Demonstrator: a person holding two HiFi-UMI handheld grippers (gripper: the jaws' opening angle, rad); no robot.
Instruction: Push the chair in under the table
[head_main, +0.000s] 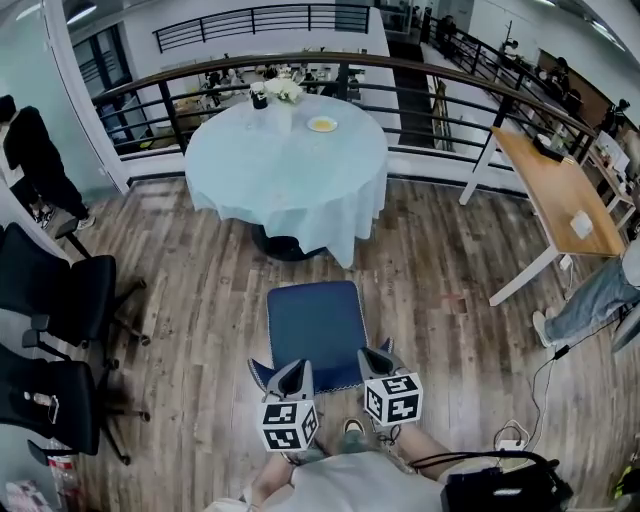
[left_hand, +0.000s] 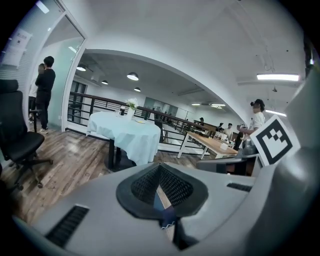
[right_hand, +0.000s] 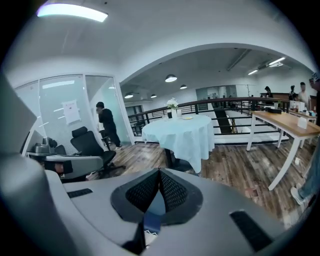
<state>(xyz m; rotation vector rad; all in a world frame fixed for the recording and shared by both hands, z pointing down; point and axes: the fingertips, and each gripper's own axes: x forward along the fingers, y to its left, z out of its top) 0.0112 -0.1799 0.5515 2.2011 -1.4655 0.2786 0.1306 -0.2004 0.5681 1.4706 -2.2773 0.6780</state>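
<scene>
A blue chair (head_main: 315, 328) stands on the wood floor, its seat a short way in front of the round table (head_main: 240, 170) with the pale blue cloth. The chair's back is at the near edge, under my grippers. My left gripper (head_main: 290, 368) and right gripper (head_main: 377, 355) rest side by side at the top of that back, both shut, nothing held. In the left gripper view the left gripper (left_hand: 160, 167) has its pads together, a sliver of blue chair (left_hand: 161, 200) below and the table (left_hand: 130, 137) ahead. The right gripper (right_hand: 160, 172) looks the same, table (right_hand: 182, 135) beyond.
Two black office chairs (head_main: 60, 290) (head_main: 50, 400) stand at the left. A wooden desk (head_main: 560, 190) is at the right, a person's legs (head_main: 590, 300) beside it. A railing (head_main: 400, 70) runs behind the table. A flower vase (head_main: 280, 92) and a plate (head_main: 322, 124) sit on the cloth. Cables (head_main: 515, 435) lie near right.
</scene>
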